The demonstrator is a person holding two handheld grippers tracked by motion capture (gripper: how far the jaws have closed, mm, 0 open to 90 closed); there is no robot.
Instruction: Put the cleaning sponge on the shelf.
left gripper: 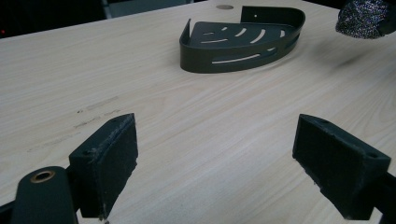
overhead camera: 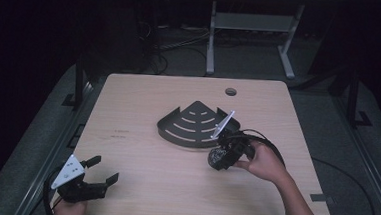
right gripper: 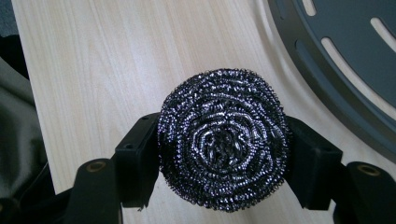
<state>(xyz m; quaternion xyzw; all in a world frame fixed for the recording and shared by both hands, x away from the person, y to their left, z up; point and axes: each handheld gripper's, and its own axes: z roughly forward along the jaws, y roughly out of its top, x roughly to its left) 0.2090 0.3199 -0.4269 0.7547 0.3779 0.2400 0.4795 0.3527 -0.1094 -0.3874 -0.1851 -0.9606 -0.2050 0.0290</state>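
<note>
Steel wool (right gripper: 223, 145) is sitting clamped between the two black jaws of the right gripper (right gripper: 223, 154), squeezed at its sides and held above the table (right gripper: 93, 70). In the high view the right gripper (overhead camera: 224, 154) is hovering just off the 5 o'clock edge of the dark corner shelf (overhead camera: 193, 124), which is lying near the table's middle. The left gripper (overhead camera: 94, 174) is waiting at 7 o'clock with its jaws spread wide and holding nothing.

Springy wire is giving the pads little to bite on, so the scrubber could be slipping or popping out if the hand is tilting quickly. The shelf's raised wall (left gripper: 243, 58) is standing between scrubber and tray floor; coming in low could be snagging it and shoving the unheld shelf. How high the scrubber is hanging is hard to judge in this dim light.
</note>
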